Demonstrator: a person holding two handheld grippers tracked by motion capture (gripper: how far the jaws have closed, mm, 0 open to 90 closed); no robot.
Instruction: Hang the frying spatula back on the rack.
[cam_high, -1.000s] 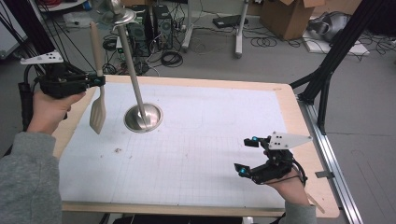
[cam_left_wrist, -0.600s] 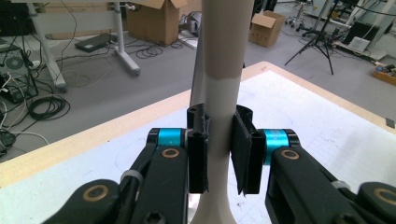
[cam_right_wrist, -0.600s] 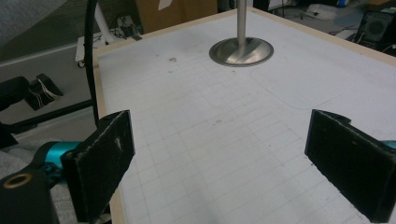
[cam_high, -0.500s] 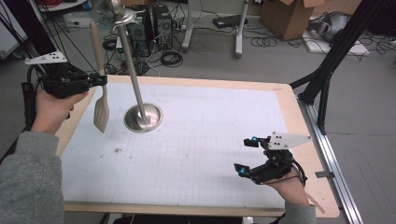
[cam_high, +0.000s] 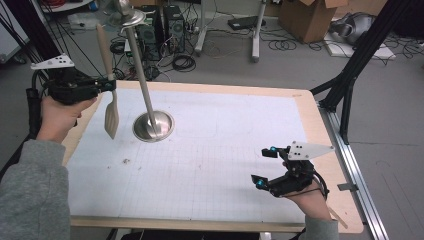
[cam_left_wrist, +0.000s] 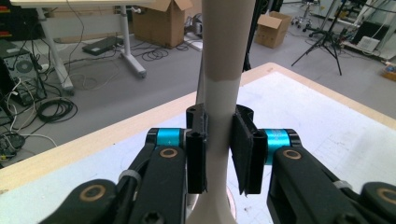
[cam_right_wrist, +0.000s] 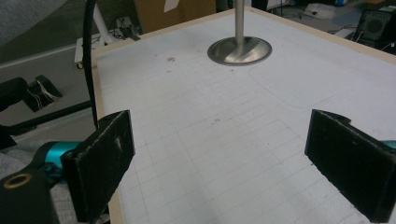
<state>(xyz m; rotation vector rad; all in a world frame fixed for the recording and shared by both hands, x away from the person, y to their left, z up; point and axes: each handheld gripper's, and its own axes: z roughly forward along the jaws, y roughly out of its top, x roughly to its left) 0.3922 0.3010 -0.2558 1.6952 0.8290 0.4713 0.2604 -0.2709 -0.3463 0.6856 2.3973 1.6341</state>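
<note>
Just left of the steel stand (cam_high: 153, 125), hung upright with blade down: spatula (cam_high: 111, 117) gripped by the handle in left gripper (cam_high: 109, 86), jaws just eased wider, pads touching it; right gripper (cam_high: 265, 166) gaping empty, well apart from the stand.

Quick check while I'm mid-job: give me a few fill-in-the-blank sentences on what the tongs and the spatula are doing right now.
1. The left tongs hold a spatula with its blade pointing ____.
2. The right tongs stand ____, with nothing between the pads.
3. The metal stand has a ____ base resting on the white mat.
4. In the high view the spatula hangs to the ____ of the stand's base.

Missing words: down; open; round; left
</note>
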